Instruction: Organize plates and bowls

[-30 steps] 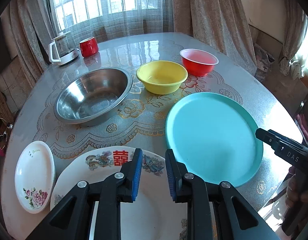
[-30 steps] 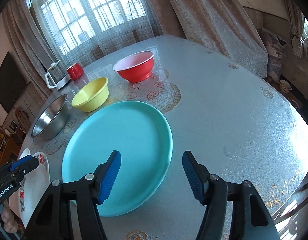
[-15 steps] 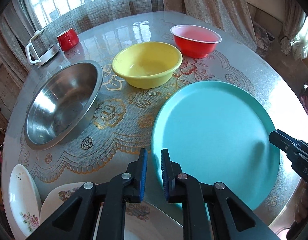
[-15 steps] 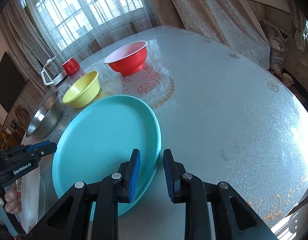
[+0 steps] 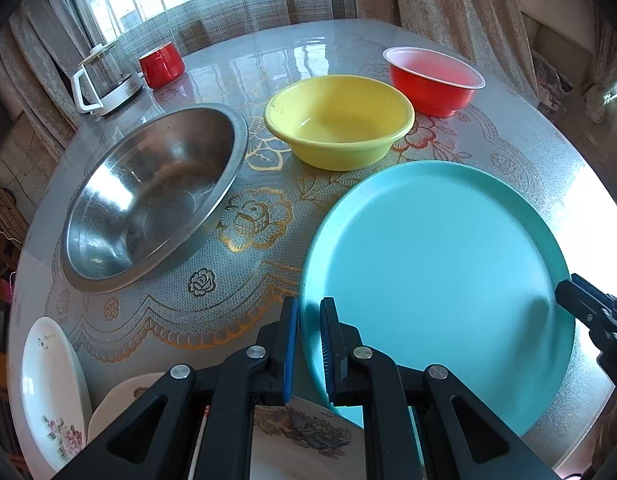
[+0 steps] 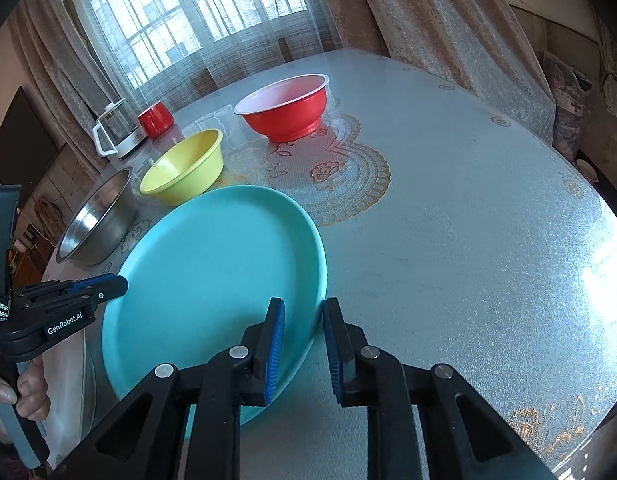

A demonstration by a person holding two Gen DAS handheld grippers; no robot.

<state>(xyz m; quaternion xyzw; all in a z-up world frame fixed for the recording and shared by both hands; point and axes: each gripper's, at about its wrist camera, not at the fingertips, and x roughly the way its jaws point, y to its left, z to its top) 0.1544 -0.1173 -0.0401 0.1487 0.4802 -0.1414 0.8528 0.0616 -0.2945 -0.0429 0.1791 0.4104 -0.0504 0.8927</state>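
A large teal plate point(image 5: 436, 272) lies on the round table and also shows in the right wrist view point(image 6: 212, 272). My left gripper point(image 5: 307, 340) is shut on its left rim. My right gripper point(image 6: 302, 344) is shut on its right rim. The plate looks slightly tilted. A steel bowl point(image 5: 148, 196), a yellow bowl point(image 5: 338, 120) and a red bowl point(image 5: 432, 80) stand behind it. A patterned plate point(image 5: 300, 440) lies under my left gripper, and a small floral plate point(image 5: 48, 392) is at the near left.
A glass kettle point(image 5: 104, 80) and a red mug point(image 5: 161, 64) stand at the far left by the curtained window. The table point(image 6: 468, 240) has bare surface to the right of the teal plate. Its edge runs close on the right.
Both grippers moved in on the teal plate and closed on its opposite rims. The left one travelled forward off the patterned plate.
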